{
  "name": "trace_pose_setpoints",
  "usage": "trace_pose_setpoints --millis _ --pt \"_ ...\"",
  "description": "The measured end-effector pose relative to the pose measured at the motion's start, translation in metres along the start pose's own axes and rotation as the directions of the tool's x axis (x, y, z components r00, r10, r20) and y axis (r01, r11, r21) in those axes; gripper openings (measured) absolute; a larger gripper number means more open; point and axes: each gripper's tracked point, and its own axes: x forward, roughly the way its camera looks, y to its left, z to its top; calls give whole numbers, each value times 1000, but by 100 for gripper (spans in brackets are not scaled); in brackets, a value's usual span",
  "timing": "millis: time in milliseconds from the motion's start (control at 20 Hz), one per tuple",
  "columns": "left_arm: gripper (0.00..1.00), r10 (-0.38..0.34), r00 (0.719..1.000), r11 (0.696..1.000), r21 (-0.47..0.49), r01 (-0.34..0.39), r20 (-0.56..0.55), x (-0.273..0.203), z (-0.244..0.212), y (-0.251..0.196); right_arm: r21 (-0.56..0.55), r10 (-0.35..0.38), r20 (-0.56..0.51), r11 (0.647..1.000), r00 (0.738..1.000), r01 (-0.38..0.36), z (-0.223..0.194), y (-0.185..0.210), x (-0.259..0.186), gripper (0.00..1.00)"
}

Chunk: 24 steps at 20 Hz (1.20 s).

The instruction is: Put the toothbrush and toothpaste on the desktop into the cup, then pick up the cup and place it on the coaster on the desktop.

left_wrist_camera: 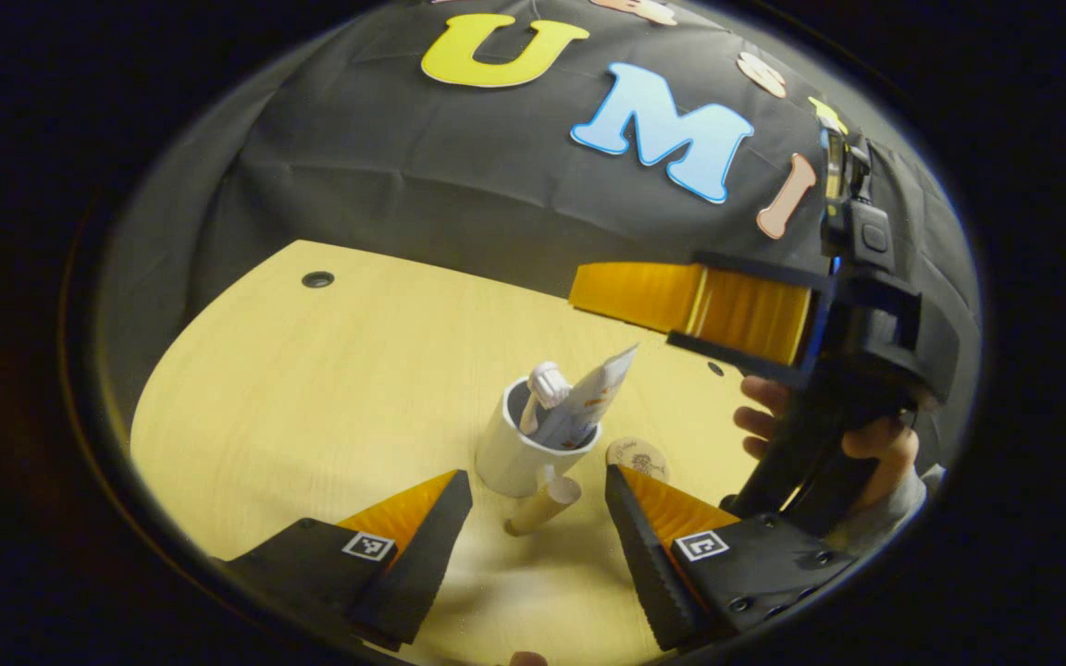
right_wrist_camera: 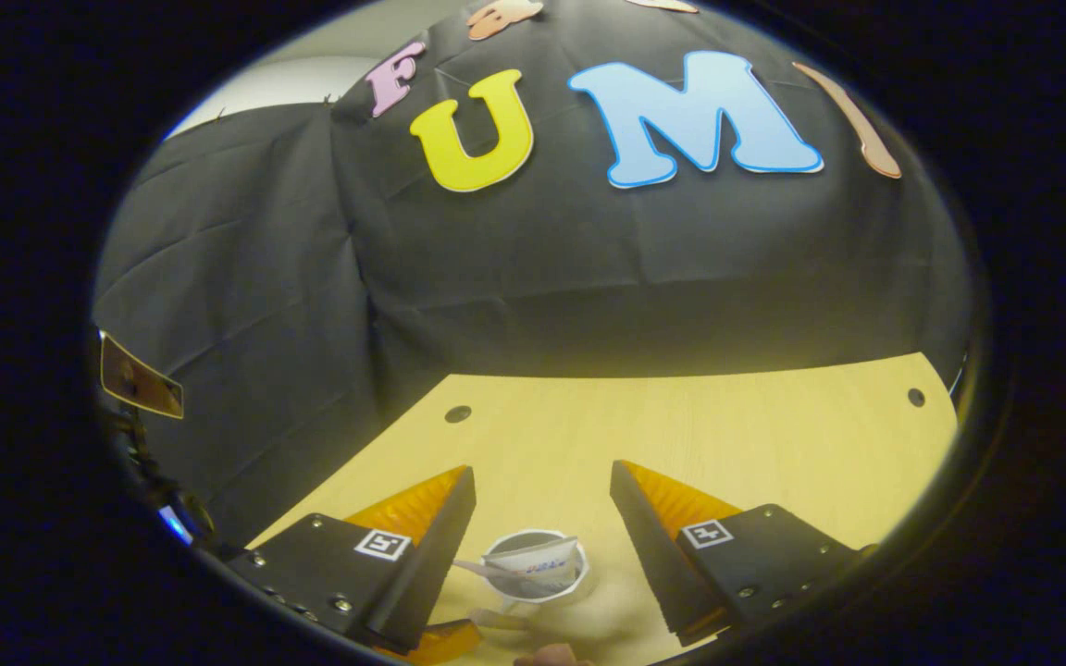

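Observation:
A white cup (left_wrist_camera: pixel 519 453) stands on the wooden desk (left_wrist_camera: pixel 311 388), holding a toothbrush (left_wrist_camera: pixel 547 384) head-up and a toothpaste tube (left_wrist_camera: pixel 593 398) that leans right. A pale handle (left_wrist_camera: pixel 540 507) sticks out of the cup toward my left gripper (left_wrist_camera: pixel 536 479), which is open just short of the cup with the handle between its fingers. A round coaster (left_wrist_camera: pixel 637 457) lies right of the cup. My right gripper (left_wrist_camera: pixel 630 314), held by a hand (left_wrist_camera: pixel 871 449), hovers above and right of the cup. From the right gripper view, the cup (right_wrist_camera: pixel 533 583) and tube (right_wrist_camera: pixel 538 560) lie below my open right gripper (right_wrist_camera: pixel 542 474).
The black cloth wall closes off the far edge of the desk. Small round holes (left_wrist_camera: pixel 317 278) (right_wrist_camera: pixel 457 413) sit near the desk's back edge. Bare wood stretches left of the cup (left_wrist_camera: pixel 292 435). A finger of the left gripper (right_wrist_camera: pixel 445 640) shows beneath the right one.

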Motion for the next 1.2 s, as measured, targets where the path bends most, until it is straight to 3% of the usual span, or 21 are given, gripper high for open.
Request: trace_pose_setpoints --millis 200,600,950,1200 --pt "95 12 999 1000 24 -11 -43 12 -4 -6 10 -35 30 999 999 35 16 -18 -19 90" --pt "93 70 979 997 46 -62 -192 33 -19 -1 -15 -172 52 985 984 173 31 -68 -62 91" --pt "94 116 930 993 13 -118 -349 54 -33 9 -54 -230 -6 972 973 230 12 -91 -102 91" --pt "94 158 880 987 72 -141 -448 64 -43 14 -80 -270 -66 961 961 264 -13 -105 -123 91"
